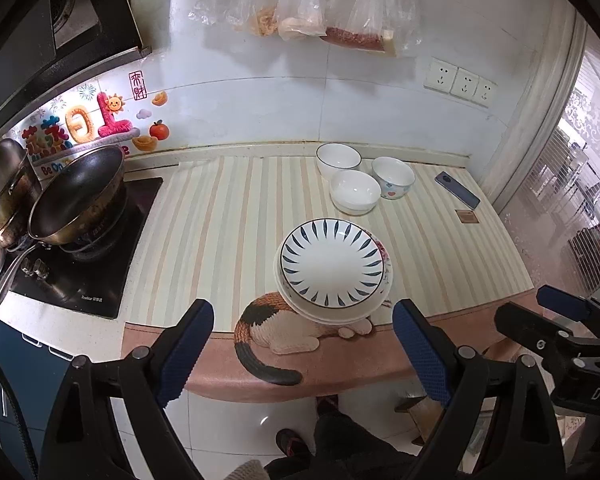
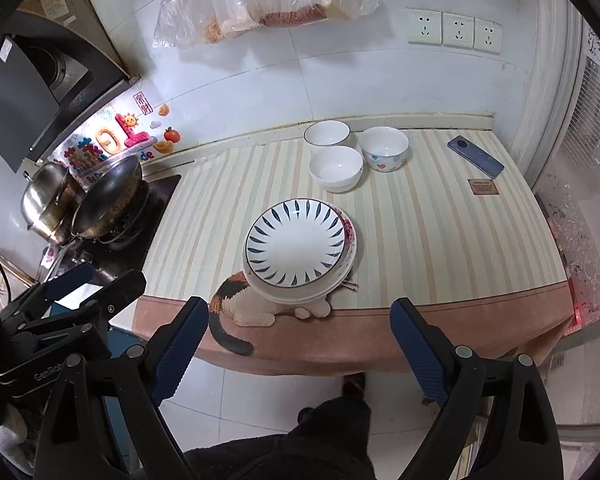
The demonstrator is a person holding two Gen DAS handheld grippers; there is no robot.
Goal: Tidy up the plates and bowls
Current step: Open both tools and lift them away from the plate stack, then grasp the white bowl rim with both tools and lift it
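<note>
Three bowls: white bowls clustered at 12 o'clock on the striped mat, touching or nearly so; one dark-rimmed at the back, one plain in front, one with small hearts at the right.
Plates: stack of plates near the front edge of the mat, blue-petal plate on top, a red-patterned rim showing beneath at its right; the stack overlaps the cat picture printed on the mat.
Bearing from left gripper: stack lies at 12 o'clock, just ahead, roughly centred between the fingers; bowls further on, at about 1 o'clock.
Bearing from right gripper: stack at 12 o'clock, bowls beyond it, slightly right.
Long axis: none; plates and bowls are round, so approach angle is free.
Nearer hand: judged about equal, both short of the counter edge.
Left gripper state: jaws spread wide, nothing held.
Right gripper state: jaws spread wide, nothing held.
Pose: both level, side by side, pointing across the counter toward the wall, over the floor.
Bystanders: phone at 2 o'clock; wok and steel pot at 10 o'clock on the hob.
</note>
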